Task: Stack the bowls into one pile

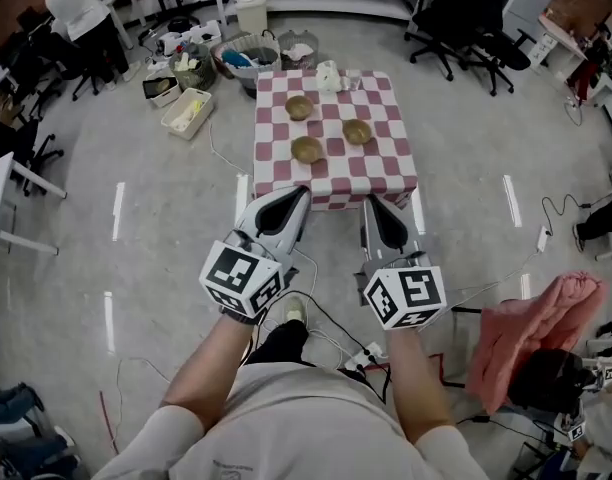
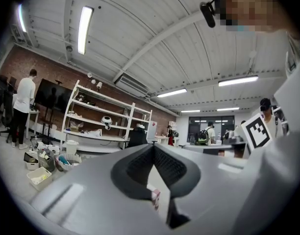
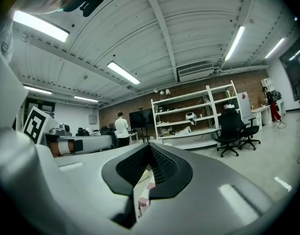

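Open gaps between the bowls (image 1: 307, 149)

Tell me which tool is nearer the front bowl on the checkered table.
Left. The left tool is just short of the front bowl; the right tool is farther off, to its right.

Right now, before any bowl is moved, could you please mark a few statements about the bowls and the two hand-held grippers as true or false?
1. Three bowls stand apart on the checkered table. True.
2. One bowl already sits inside another. False: none is stacked yet.
3. The left hand-held gripper holds a bowl. False: its jaws are together with nothing between them.
4. The right hand-held gripper is shut and empty. True.
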{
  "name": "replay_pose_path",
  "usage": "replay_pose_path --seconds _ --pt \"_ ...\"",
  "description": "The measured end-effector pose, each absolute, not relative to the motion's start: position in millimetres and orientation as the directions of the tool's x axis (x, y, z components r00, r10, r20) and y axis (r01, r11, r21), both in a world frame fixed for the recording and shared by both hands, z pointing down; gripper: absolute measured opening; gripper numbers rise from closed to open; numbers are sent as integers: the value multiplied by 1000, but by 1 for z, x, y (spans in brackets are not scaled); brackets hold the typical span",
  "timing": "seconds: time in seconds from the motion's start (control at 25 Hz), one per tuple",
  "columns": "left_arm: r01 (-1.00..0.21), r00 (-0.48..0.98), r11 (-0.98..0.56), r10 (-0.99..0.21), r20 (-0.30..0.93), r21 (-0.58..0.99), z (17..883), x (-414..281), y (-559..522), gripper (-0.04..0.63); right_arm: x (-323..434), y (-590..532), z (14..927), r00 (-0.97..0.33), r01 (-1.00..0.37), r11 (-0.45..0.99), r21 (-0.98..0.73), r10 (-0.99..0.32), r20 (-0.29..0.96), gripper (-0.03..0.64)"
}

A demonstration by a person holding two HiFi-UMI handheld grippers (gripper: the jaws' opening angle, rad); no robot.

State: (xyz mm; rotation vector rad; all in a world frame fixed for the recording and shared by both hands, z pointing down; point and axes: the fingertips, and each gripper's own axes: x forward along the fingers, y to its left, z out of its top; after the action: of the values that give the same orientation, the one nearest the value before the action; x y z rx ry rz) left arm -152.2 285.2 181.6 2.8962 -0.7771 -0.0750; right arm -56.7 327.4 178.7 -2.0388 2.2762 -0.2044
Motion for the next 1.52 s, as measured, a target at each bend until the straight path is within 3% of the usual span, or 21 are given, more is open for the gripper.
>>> replay_pose_path --seconds 0.8,1.12,1.52 --pt "-480 876 -858 -480 48 184 258 -114 128 6 -32 155 266 -116 -984 84 -155 -971 207 11" --pt "-538 843 -820 -528 102 196 307 -68 66 6 9 80 325 -202 -976 168 -140 -937 284 12" --pt "-627 779 -743 -586 226 236 385 -42 11 6 21 17 441 -333 -938 241 -249 -823 459 14"
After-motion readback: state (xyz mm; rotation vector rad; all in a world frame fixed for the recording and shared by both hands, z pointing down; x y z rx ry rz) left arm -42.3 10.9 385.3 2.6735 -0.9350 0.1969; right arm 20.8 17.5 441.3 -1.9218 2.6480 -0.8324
